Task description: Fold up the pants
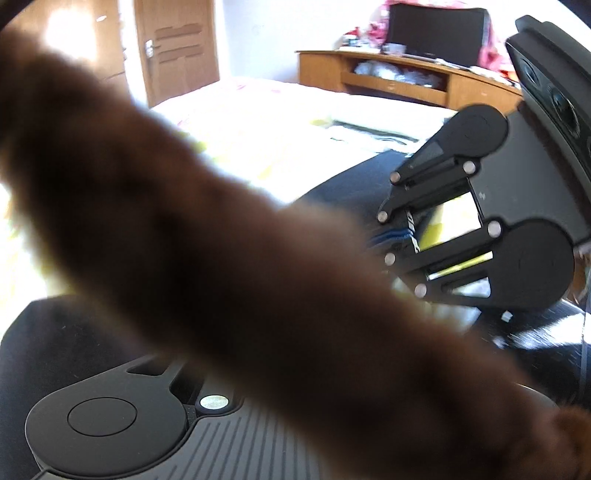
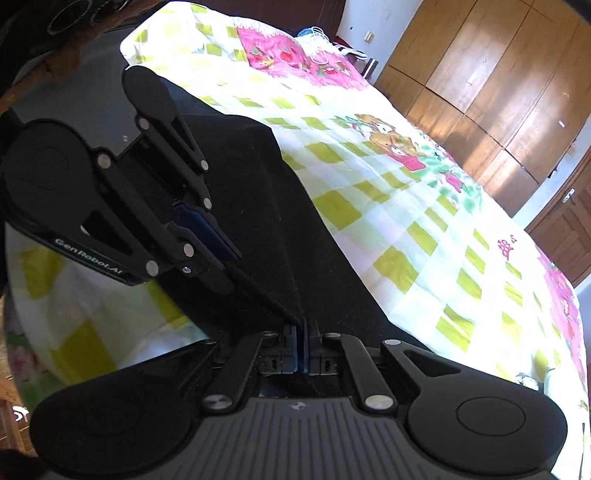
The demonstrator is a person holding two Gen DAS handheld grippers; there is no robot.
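The black pants lie on a bed with a checked green, white and pink cover. In the right wrist view my right gripper is shut on a raised edge of the pants, the cloth stretched taut toward my left gripper, which is shut on the same edge a short way off. In the left wrist view a blurred brown sleeve or arm hides my own fingers; the right gripper shows at the right over the black pants.
Wooden wardrobes stand beyond the bed. A wooden door and a low wooden desk with a dark monitor stand at the far side of the room. Pink pillows lie at the bed's head.
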